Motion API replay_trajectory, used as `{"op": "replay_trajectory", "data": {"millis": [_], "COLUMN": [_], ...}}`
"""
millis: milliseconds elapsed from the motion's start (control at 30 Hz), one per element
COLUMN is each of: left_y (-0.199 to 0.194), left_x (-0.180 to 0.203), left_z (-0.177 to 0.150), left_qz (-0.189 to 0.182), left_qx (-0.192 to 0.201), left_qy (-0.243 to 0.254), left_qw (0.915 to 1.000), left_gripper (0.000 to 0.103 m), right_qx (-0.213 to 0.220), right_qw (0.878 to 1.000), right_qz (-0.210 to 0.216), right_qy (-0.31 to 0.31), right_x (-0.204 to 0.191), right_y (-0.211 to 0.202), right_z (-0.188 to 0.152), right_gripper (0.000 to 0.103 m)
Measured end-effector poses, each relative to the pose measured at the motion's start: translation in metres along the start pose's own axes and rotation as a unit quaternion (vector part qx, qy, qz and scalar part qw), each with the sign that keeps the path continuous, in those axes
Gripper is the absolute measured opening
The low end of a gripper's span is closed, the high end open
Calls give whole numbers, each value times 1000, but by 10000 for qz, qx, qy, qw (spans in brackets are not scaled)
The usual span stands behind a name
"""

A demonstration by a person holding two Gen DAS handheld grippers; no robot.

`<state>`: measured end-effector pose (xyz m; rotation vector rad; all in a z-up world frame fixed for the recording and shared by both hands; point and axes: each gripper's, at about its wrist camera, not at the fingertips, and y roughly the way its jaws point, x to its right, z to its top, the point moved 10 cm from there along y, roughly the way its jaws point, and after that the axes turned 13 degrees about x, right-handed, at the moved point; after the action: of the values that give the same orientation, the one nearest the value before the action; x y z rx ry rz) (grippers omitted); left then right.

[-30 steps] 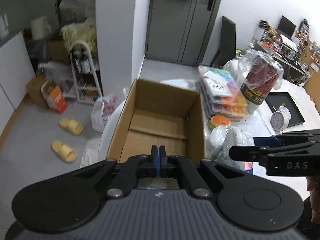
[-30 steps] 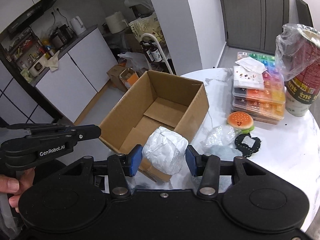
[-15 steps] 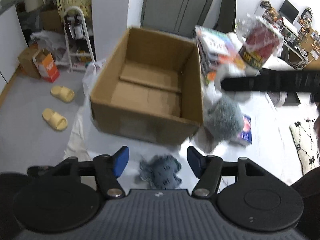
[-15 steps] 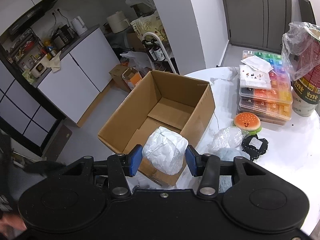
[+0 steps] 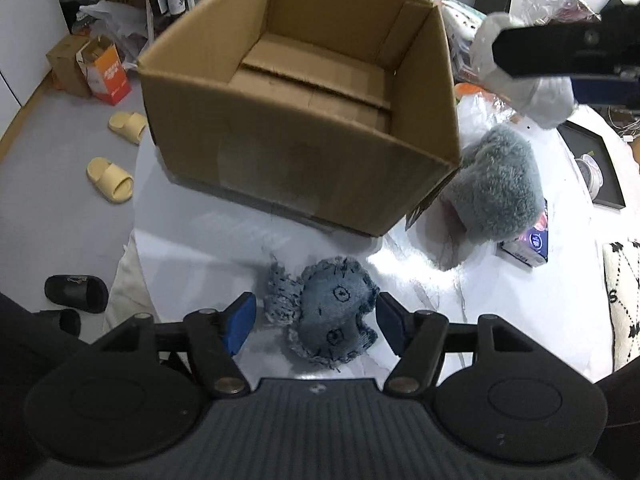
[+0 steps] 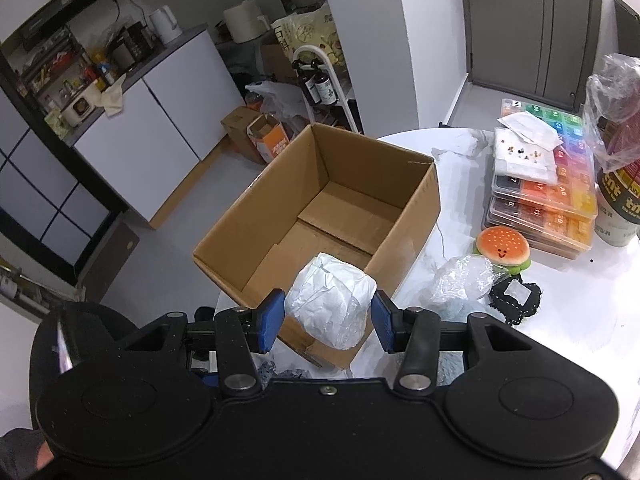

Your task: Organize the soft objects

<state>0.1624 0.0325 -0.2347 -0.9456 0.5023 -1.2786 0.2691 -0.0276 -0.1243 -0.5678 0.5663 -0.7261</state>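
Note:
An open, empty cardboard box [image 5: 304, 128] [image 6: 320, 216] stands on the white marble table [image 5: 200, 240]. My left gripper [image 5: 312, 322] is open, its blue pads either side of a blue denim soft toy [image 5: 326, 320] lying on the table in front of the box. My right gripper [image 6: 328, 320] is shut on a white wrapped soft bundle [image 6: 332, 304] and holds it above the box's near corner; it also shows in the left wrist view [image 5: 520, 76]. A grey furry soft object [image 5: 496, 188] lies to the right of the box.
An orange burger plush [image 6: 502, 246], a crumpled clear bag [image 6: 464, 280] and a black patch [image 6: 516, 294] lie right of the box. Stacked coloured bead cases [image 6: 540, 184] and a wrapped cup [image 6: 616, 184] stand behind. Slippers [image 5: 112, 180] lie on the floor.
My left gripper has opened and dropped from above the box to the table in front of it, around the denim toy. My right gripper still holds the white bundle, slightly higher.

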Motion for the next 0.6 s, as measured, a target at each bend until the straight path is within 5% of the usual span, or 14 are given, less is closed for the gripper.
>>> {"op": "replay_trajectory", "data": {"millis": [200,267,333,600], "left_y": [8,9,8,-7], "left_x": [-2,0,1,-10], "left_z": [-2,-2,-1,11], "left_qz": [69,104,106,134], "left_qx": [20,75,88,204], "left_qy": [-55,-53,-33,-236], "left_qw": [10000,9999,9999,9994], "left_gripper": [64,58,33,25], "right_qx": [-55,-75,-90,-79], "right_qw": [10000,9999,9999,9998], "right_qz": [-1,-6,-8,43], "right_qy": [-73,-70,-82,-150], "right_x": [-1,-1,0,-6], "right_y": [2,2,3,6], "right_z": [-1,-3,-3,-1], "right_gripper": [46,46,46,46]}}
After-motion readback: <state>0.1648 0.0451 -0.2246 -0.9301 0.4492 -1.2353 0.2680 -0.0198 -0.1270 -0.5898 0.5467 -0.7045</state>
